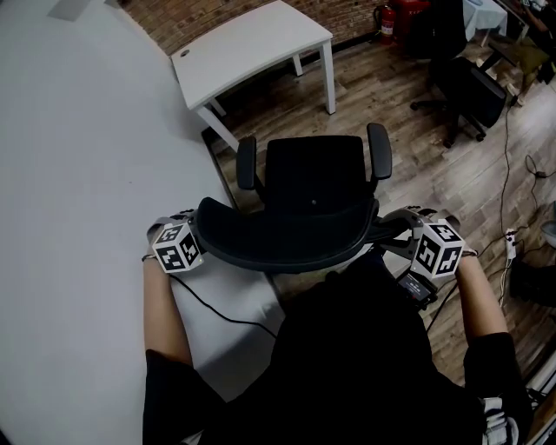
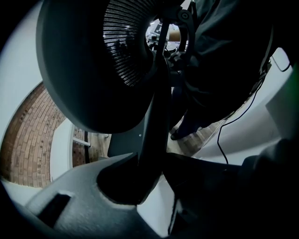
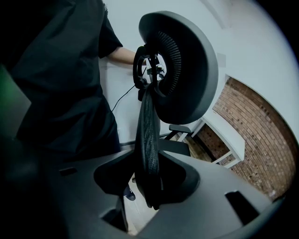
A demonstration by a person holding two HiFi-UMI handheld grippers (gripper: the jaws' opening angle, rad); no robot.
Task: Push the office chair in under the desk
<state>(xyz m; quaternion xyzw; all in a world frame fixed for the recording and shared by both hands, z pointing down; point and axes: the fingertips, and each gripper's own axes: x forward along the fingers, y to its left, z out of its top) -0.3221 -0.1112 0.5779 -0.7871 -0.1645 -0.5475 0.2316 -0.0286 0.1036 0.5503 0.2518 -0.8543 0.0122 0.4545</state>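
A black office chair point(image 1: 313, 174) stands in front of me on the wood floor, its seat facing a white desk point(image 1: 252, 43) further ahead. The curved mesh backrest point(image 1: 287, 239) is the part nearest me. My left gripper point(image 1: 201, 233) is shut on the backrest's left end, and its frame edge point(image 2: 156, 140) runs between the jaws. At the right end my right gripper point(image 1: 395, 230) grips the mesh rim point(image 3: 148, 154), which sits in the jaws' notch. The chair is not under the desk.
A large white surface point(image 1: 78, 174) fills the left side close to the chair. Behind the desk runs a brick wall point(image 3: 261, 140). A second black chair point(image 1: 460, 87) and red extinguishers point(image 1: 387, 22) stand at the back right. Cables point(image 1: 512, 156) trail over the floor at right.
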